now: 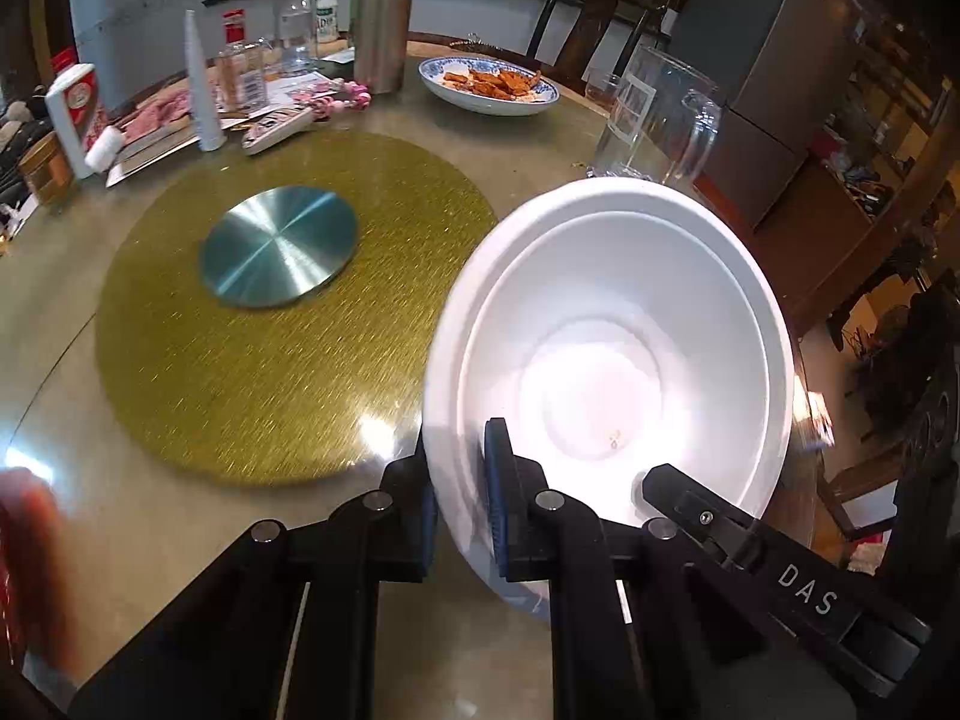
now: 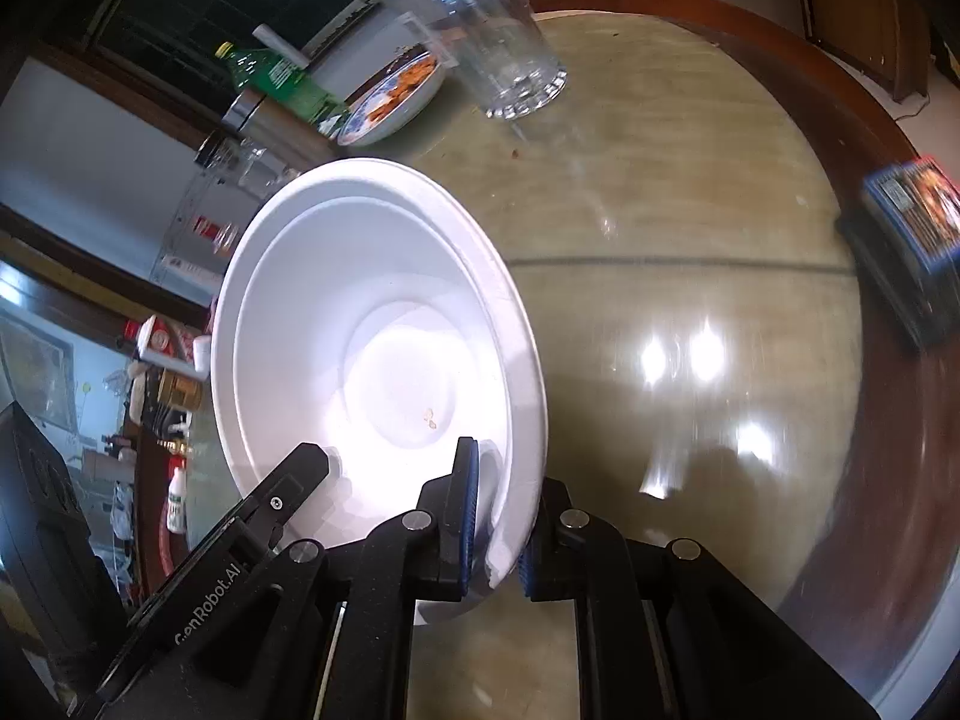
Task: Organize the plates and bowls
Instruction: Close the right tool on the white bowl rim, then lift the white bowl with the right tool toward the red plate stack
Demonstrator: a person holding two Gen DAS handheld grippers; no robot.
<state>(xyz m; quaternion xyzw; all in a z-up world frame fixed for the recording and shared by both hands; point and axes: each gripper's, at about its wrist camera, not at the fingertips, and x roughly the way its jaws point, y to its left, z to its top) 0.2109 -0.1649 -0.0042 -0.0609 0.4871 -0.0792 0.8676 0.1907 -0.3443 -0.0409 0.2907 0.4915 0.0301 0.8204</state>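
Two white bowls, one nested in the other point(image 1: 606, 324), are held tilted above the round table. My left gripper point(image 1: 459, 492) is shut on the stack's near-left rim, one blue pad inside, one outside. My right gripper point(image 2: 498, 516) is shut on the near-right rim of the same stacked white bowls point(image 2: 372, 324). Each gripper's black finger shows in the other's view, reaching into the bowl. A small crumb lies in the inner bowl.
A gold turntable point(image 1: 270, 372) with a metal disc point(image 1: 277, 245) fills the table's middle. A blue-patterned dish of food point(image 1: 489, 87), a glass pitcher point(image 1: 660, 114), a steel flask point(image 1: 383, 18), jars and clutter stand at the back. A blue box point(image 2: 912, 222) lies near the table edge.
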